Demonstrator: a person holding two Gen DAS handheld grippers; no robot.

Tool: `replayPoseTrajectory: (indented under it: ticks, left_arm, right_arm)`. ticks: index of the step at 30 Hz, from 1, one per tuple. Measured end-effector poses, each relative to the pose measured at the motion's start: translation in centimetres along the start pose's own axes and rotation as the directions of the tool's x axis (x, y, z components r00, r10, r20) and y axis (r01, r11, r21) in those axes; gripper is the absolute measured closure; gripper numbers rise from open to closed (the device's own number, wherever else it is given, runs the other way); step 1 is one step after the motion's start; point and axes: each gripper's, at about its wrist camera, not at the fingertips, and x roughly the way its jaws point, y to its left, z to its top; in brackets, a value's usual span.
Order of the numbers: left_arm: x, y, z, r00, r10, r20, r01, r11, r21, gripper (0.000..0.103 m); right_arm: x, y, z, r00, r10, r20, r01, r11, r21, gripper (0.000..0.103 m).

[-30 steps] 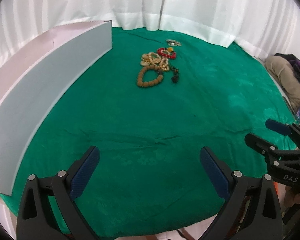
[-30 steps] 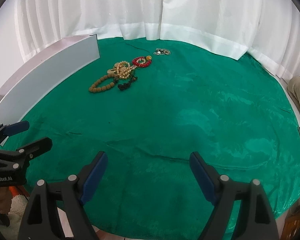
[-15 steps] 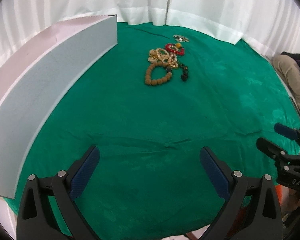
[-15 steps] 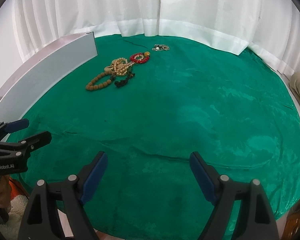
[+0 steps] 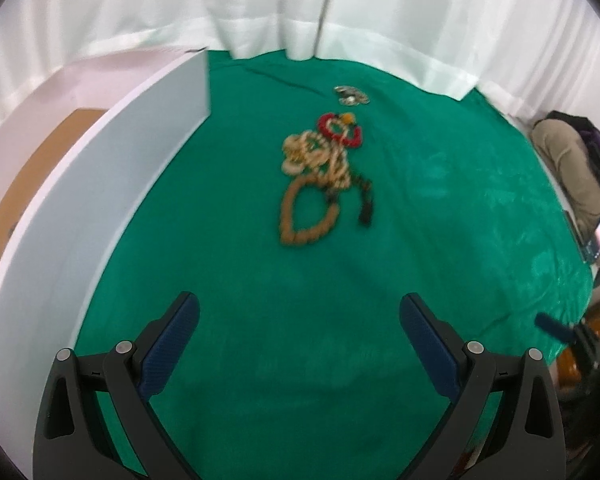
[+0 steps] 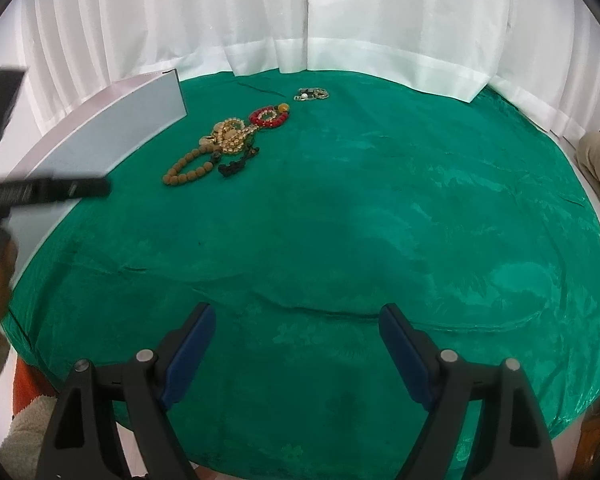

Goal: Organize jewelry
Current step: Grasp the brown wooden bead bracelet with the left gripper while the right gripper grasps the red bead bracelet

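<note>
Jewelry (image 6: 224,148): tangled bead strands heaped mid-far on green cloth (image 6: 380,220), seemingly light, limp and snag-prone, best pinched at brown loop (image 5: 306,216); left gripper (image 5: 298,344) and right gripper (image 6: 296,348) wide apart, empty

Left hand-held gripper (image 5: 299,320): jaws spread wide, nothing between the blue pads; tilted down and forward.
Left hand-held gripper, seen from the right: a dark blurred shape at the far left edge, one finger (image 6: 48,191) reaching right.
Right hand-held gripper (image 6: 296,330): jaws wide apart, empty; angled downward at the near edge.
Person's hand: a blurred part beneath the left hand-held gripper, at the left edge.
</note>
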Motion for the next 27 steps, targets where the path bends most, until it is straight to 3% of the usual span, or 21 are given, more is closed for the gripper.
replayPoseTrajectory:
  ticks: [5, 7, 8, 10, 13, 15, 19, 22, 23, 25, 27]
  left_arm:
    - [4.3, -0.8, 2.9, 0.999, -0.011, -0.033, 0.013, 0.997, 0.079, 0.004]
    - [6.3, -1.1, 3.9, 0.999, 0.001, -0.043, 0.003, 0.994, 0.113, 0.008]
    - [7.2, -1.0, 4.3, 0.999, 0.013, -0.047, -0.008, 0.993, 0.117, 0.015]
    - [8.5, -0.4, 4.9, 0.997, 0.047, -0.064, -0.041, 0.995, 0.094, 0.027]
    - [9.5, 1.1, 5.3, 0.998, 0.019, -0.068, -0.019, 1.0, 0.004, 0.028]
    - [10.3, 1.4, 5.2, 0.996, 0.043, -0.08, -0.044, 0.999, -0.006, 0.042]
    - [10.6, -0.3, 4.7, 0.989, 0.141, -0.036, -0.136, 0.983, 0.122, 0.053]
    - [10.5, -1.4, 4.4, 0.992, 0.12, -0.029, -0.113, 0.978, 0.177, 0.079]
    - [10.5, -1.6, 4.4, 0.993, 0.114, -0.034, -0.105, 0.977, 0.186, 0.093]
    - [10.3, -1.7, 4.3, 0.992, 0.123, -0.041, -0.113, 0.975, 0.191, 0.094]
    - [9.6, -1.1, 4.1, 0.995, 0.088, -0.05, -0.08, 0.985, 0.15, 0.094]
  right_arm:
    - [0.2, -0.7, -0.2, 1.0, -0.004, -0.005, 0.004, 1.0, 0.02, 0.018]
    - [0.4, -0.8, -0.3, 1.0, -0.002, -0.008, 0.002, 1.0, 0.023, 0.018]
    - [0.4, -0.9, -0.3, 1.0, -0.001, -0.008, 0.002, 1.0, 0.023, 0.018]
    - [0.4, -1.0, -0.2, 1.0, 0.0, -0.007, 0.0, 1.0, 0.023, 0.018]
    - [0.3, -1.1, -0.3, 1.0, 0.001, -0.002, -0.001, 1.0, 0.024, 0.018]
    - [0.6, -1.3, -0.4, 1.0, 0.001, -0.006, -0.001, 1.0, 0.027, 0.018]
    - [1.5, -1.7, -0.2, 1.0, 0.006, -0.028, -0.004, 0.999, 0.044, 0.018]
    - [1.4, -1.8, -0.1, 1.0, 0.007, -0.025, -0.006, 0.999, 0.047, 0.018]
    - [1.2, -2.0, 0.0, 1.0, 0.007, -0.024, -0.006, 0.999, 0.047, 0.018]
    - [1.2, -2.2, 0.4, 1.0, 0.013, -0.023, -0.012, 0.999, 0.048, 0.018]
    - [1.0, -2.6, 1.3, 0.999, 0.043, -0.021, -0.042, 0.998, 0.054, 0.018]
